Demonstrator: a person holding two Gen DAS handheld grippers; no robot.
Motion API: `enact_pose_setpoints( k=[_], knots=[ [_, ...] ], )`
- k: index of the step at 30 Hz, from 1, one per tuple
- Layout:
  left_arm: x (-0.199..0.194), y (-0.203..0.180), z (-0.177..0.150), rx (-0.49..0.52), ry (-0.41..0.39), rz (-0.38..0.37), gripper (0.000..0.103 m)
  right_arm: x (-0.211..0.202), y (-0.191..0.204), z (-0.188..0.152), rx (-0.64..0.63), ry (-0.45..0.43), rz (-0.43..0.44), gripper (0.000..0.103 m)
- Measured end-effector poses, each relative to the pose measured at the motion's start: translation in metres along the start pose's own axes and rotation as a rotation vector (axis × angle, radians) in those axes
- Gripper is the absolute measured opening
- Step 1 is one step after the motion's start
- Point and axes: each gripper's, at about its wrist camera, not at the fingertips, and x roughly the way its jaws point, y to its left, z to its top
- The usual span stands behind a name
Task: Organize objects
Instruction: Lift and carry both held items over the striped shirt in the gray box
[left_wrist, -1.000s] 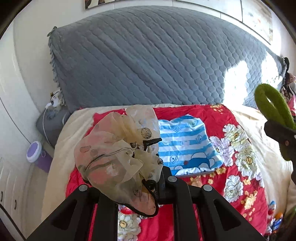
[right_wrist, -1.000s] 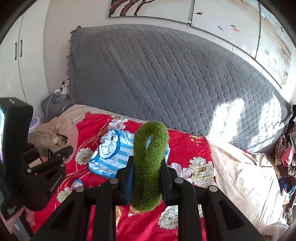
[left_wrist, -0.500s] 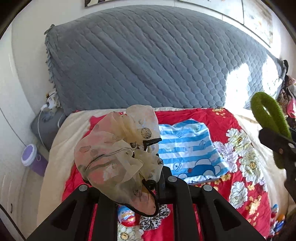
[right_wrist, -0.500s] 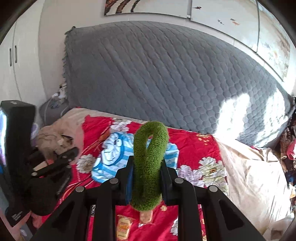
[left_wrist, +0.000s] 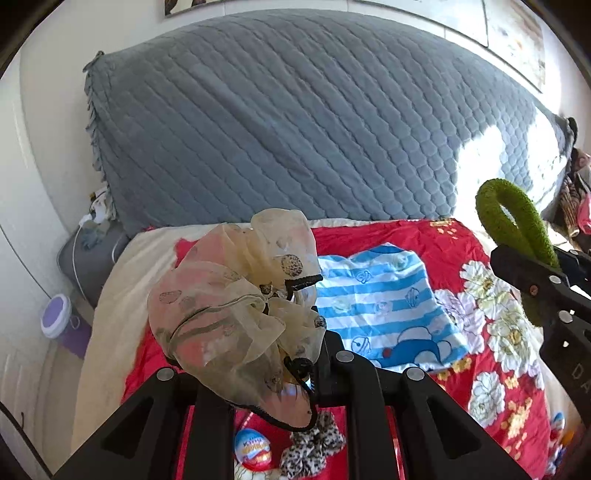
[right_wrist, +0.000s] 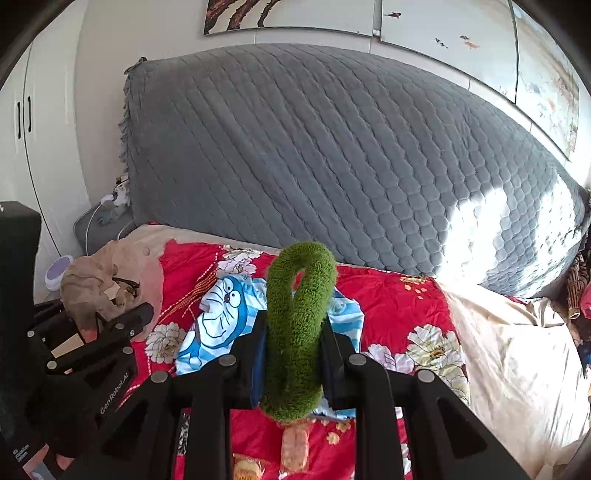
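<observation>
The sheer beige scrunchie (left_wrist: 240, 314), spotted and edged in black, sits bunched between the fingers of the left gripper (left_wrist: 258, 354), which are clamped on it; it is held up above the bed's near edge. The fuzzy green scrunchie (right_wrist: 297, 332) stands upright as a loop, pinched between the fingers of the right gripper (right_wrist: 295, 354), also above the near edge and to the right of the beige one.

Below them the red floral bedspread (left_wrist: 491, 332) covers the bed. A blue-and-white striped cartoon shirt (left_wrist: 384, 314) lies flat near its middle. At the near edge, under the left gripper, a chocolate egg (left_wrist: 253, 448) lies beside a leopard-print scrunchie (left_wrist: 314, 450), close together. Under the right gripper two small wrapped snacks (right_wrist: 293, 443) lie on the spread. A large grey quilted cushion (right_wrist: 332, 155) leans against the wall along the far edge. On the floor off the bed's left side stands a purple-lidded tub (left_wrist: 55, 317).
</observation>
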Motion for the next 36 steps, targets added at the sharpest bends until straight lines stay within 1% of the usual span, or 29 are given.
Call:
enact_pose_setpoints(
  k=[5,9,11,15,19,24,25,32,36],
  knots=[
    [0.027,0.003,-0.003,0.010,-0.004,0.001,0.017,0.026,-0.004,-0.001,0.008,0.001,0.030,0.025],
    [0.058,0.003,-0.006,0.029,0.025,0.002,0.017,0.046,-0.008,-0.006,0.012,0.008,0.055,0.025],
    [0.070,0.003,-0.008,0.019,0.037,-0.006,0.017,0.055,-0.009,-0.009,0.006,0.015,0.067,0.025],
    [0.095,0.006,-0.013,-0.019,0.062,-0.033,0.017,0.066,-0.009,-0.012,-0.031,-0.003,0.055,0.025],
    [0.108,0.009,-0.013,-0.010,0.053,-0.034,0.017,0.077,-0.015,-0.011,-0.006,-0.007,0.055,0.025],
    [0.119,0.018,-0.006,-0.039,0.053,-0.042,0.017,0.094,-0.013,-0.013,0.000,0.001,0.051,0.025],
    [0.121,0.019,-0.004,-0.043,0.051,-0.043,0.017,0.098,-0.013,-0.013,0.009,0.010,0.062,0.025],
    [0.129,0.021,-0.001,-0.050,0.043,-0.061,0.017,0.118,-0.010,-0.019,0.012,0.036,0.064,0.025],
    [0.136,0.015,-0.003,-0.033,0.052,-0.071,0.017,0.128,-0.011,-0.024,0.021,0.058,0.073,0.025]
  ],
)
